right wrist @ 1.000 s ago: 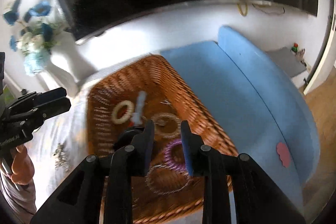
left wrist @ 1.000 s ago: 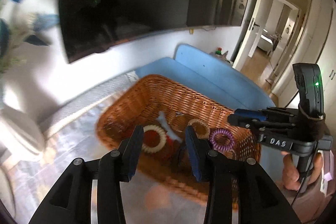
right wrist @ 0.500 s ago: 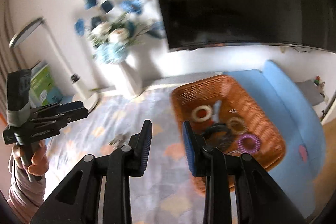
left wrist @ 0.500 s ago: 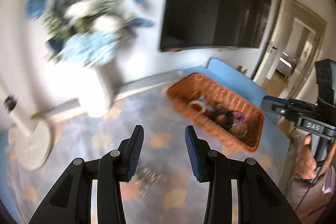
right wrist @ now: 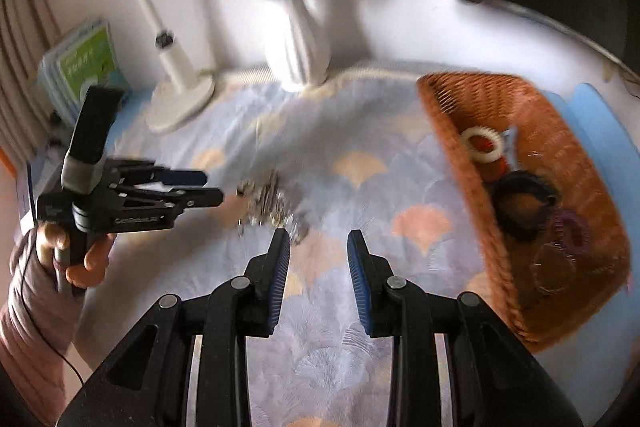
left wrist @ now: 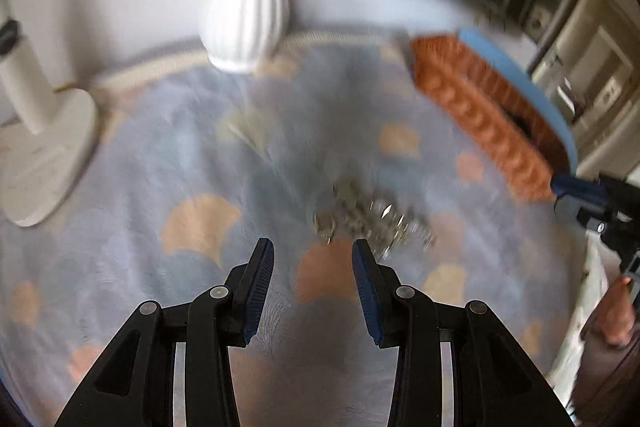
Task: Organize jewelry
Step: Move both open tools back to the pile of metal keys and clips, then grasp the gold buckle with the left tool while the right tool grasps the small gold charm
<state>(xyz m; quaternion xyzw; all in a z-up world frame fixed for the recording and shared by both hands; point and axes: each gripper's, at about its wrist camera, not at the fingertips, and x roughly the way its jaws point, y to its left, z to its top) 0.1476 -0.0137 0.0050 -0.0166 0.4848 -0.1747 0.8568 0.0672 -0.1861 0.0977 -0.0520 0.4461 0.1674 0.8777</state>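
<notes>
Left wrist view: left gripper (left wrist: 313, 251) jaws apart, nothing between them, over patterned cloth (left wrist: 160, 155). Blurred silver jewelry pile (left wrist: 370, 217) lies just ahead, right of centre; wicker basket (left wrist: 480, 115) far right.

Right wrist view: right gripper (right wrist: 319, 241) jaws parted, empty. Jewelry pile just ahead-left; basket at right holds rings (right wrist: 482, 143).
</notes>
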